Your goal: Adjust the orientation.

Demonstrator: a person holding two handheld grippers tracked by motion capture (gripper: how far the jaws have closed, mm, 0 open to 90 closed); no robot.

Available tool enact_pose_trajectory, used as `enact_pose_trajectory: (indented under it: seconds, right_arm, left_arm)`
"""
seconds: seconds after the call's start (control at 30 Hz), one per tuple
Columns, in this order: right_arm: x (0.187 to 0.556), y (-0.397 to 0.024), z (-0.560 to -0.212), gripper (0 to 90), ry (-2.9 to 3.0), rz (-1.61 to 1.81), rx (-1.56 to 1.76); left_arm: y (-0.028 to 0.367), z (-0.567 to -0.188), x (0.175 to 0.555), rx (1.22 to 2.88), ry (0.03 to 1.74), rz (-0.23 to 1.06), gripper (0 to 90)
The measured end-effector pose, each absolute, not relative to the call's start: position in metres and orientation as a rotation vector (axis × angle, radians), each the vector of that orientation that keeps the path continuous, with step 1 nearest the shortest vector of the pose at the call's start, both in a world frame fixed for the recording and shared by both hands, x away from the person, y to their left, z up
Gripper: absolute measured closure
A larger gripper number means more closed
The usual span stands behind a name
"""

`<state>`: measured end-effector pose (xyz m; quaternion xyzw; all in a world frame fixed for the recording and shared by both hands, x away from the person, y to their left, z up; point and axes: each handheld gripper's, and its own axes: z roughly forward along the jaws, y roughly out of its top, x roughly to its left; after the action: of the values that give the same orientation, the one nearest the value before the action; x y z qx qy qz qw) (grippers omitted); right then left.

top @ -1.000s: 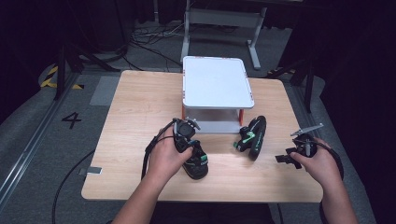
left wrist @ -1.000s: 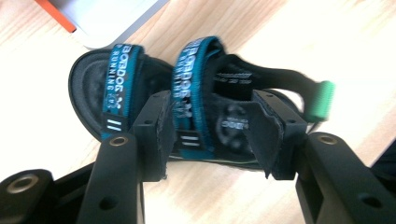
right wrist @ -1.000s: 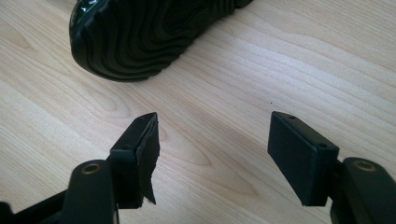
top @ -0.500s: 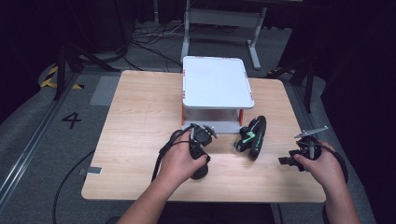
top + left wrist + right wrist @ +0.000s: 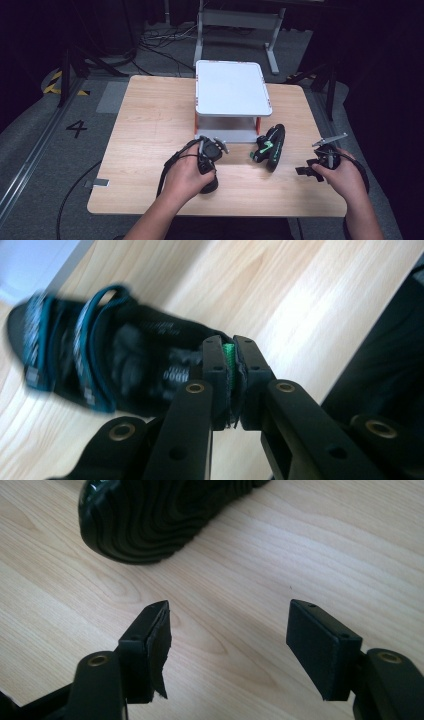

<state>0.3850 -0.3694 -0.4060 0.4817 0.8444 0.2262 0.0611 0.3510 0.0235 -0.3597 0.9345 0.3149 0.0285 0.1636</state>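
A black sandal with teal straps [image 5: 95, 360] lies on the pale wooden table [image 5: 150, 125], its green heel tab pinched between the closed left gripper [image 5: 230, 357]. The right gripper [image 5: 227, 630] gapes wide, holding nothing, near a second black sandal [image 5: 270, 146]. Grey floor [image 5: 60, 120] surrounds.

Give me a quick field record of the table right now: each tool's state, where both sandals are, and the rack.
left tool: shut on the green tab of the blue-strapped sandal, near the table's front edge
right tool: open, holding nothing, bare wood between the jaws
second sandal: tipped on its side between the hands, ridged sole facing the right tool
rack: white two-tier shelf at table centre, both tiers look bare
table: light wood
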Motion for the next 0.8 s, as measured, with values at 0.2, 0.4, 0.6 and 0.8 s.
enact_pose_trajectory:
  seconds: [0.2,0.4,0.6,0.8]
  right_arm:
    - [0.397,-0.355,-0.406,34.7,2.591,0.694,1.403]
    - [0.398,-0.351,-0.405,34.7,2.608,0.694,1.381]
    - [0.393,-0.357,-0.405,34.4,2.587,0.691,1.4]
    - [0.385,-0.366,-0.408,34.0,2.57,0.673,1.435]
  left_arm:
    - [0.037,-0.368,0.338,2.719,0.94,0.031,84.9]
    - [0.044,-0.358,0.338,2.636,0.958,0.054,57.4]
    - [0.045,-0.352,0.353,2.632,0.964,0.223,36.6]
    - [0.041,-0.383,0.39,2.774,0.946,0.253,40.3]
